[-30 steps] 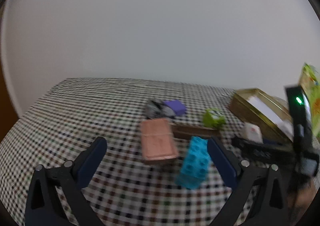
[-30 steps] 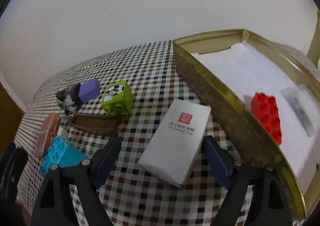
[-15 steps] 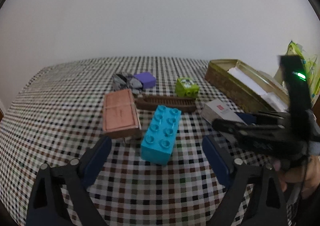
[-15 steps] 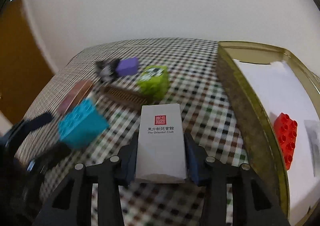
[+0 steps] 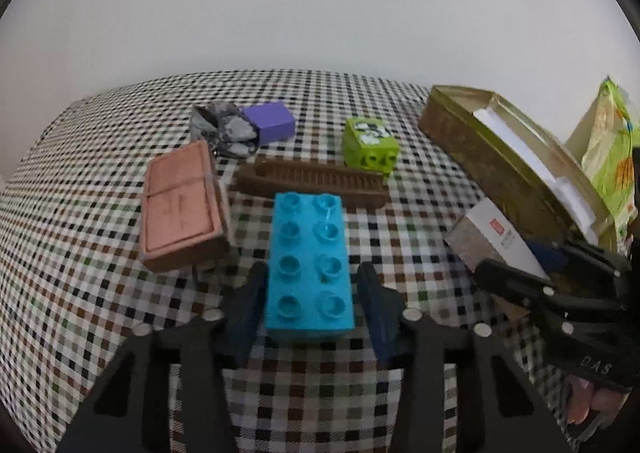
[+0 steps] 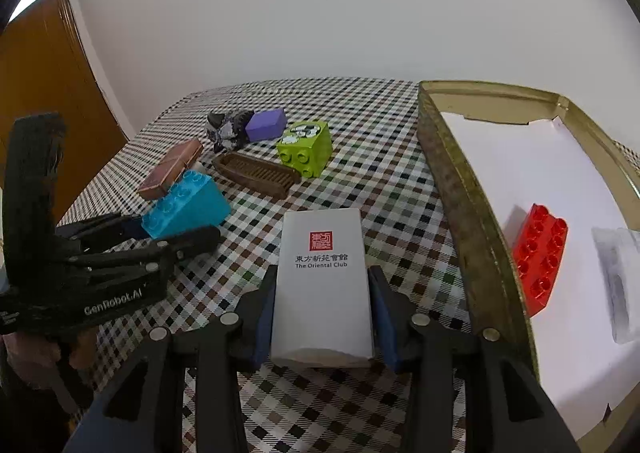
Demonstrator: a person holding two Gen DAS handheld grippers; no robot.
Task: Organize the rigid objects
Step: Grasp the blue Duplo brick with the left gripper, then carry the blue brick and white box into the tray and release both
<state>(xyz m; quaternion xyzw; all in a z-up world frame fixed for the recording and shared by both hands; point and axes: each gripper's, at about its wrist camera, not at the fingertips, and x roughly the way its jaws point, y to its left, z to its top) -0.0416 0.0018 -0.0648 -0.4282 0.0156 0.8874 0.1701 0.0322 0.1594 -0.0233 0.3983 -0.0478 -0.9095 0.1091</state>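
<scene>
Left gripper (image 5: 310, 289) pinches blue brick (image 5: 308, 261); right gripper (image 6: 322, 307) pinches white box (image 6: 322, 277) beside gold tin (image 6: 460, 189), likely for binning.

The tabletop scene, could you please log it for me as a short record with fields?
surface: checked tablecloth
left tongs: closed around the blue brick
right tongs: closed around the white box
tin tray: holds red brick on white paper
loose items: pink block, brown comb, green cube, purple block
</scene>
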